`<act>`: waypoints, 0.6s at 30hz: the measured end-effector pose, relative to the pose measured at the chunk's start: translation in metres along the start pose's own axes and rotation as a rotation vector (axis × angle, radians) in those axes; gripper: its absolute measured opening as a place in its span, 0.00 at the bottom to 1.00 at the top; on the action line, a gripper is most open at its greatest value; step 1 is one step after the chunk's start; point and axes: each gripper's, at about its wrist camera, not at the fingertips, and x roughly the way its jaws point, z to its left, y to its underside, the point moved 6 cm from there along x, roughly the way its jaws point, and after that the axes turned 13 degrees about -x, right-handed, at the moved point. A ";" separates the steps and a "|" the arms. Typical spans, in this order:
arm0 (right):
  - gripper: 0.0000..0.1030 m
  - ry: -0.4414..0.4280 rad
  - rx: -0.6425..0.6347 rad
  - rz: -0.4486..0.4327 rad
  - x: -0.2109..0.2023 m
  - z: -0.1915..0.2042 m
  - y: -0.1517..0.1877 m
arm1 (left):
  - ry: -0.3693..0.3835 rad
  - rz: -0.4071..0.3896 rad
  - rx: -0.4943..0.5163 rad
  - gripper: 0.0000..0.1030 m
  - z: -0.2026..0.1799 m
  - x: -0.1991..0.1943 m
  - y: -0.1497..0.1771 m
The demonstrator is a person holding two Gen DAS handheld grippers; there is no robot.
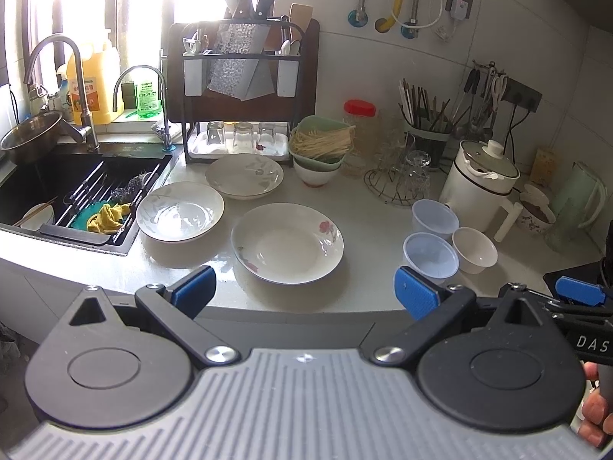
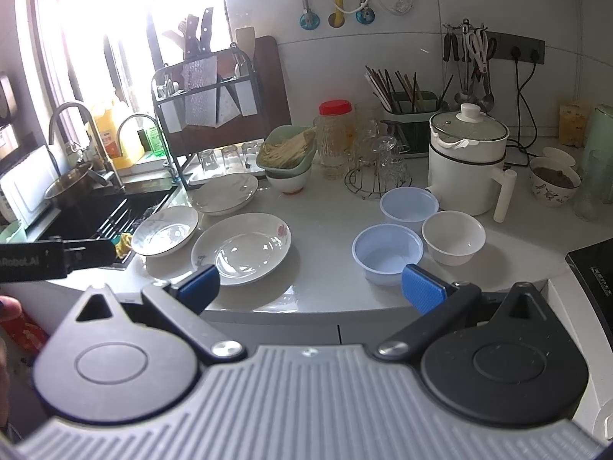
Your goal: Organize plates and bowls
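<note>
Lying before left tool [image 1: 304,293]: plate [image 1: 287,243].

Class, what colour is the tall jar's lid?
Red lid; clearest in the right wrist view.

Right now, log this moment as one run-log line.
phase: not begun | left claw: open, empty | right claw: open, empty | three plates apart on counter | bowls unstacked

Plates [image 1: 287,243] glazed ceramic, glossy, w/ window glare. Tubs [image 1: 431,255] translucent plastic, matt. Small bowl [image 1: 474,249] white glazed ceramic. Counter [image 1: 375,291] pale stone-look, polished, reflective. Taps [image 1: 72,76] brushed metal. Sink bowl [image 1: 30,136] steel, shiny. Pads [image 1: 415,293] blue rubbery, textured. Gripper bodies [image 2: 306,395] matt black + ribbed grey plastic.
</note>
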 end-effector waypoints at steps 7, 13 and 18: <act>1.00 0.007 0.006 0.004 -0.002 -0.002 0.002 | -0.001 0.008 0.002 0.98 -0.001 0.000 0.002; 1.00 0.011 0.012 0.006 -0.003 -0.001 0.002 | -0.009 0.010 -0.008 0.98 0.001 0.000 0.004; 1.00 0.019 0.016 0.002 -0.004 -0.004 0.005 | -0.006 0.017 -0.008 0.98 0.000 0.002 0.005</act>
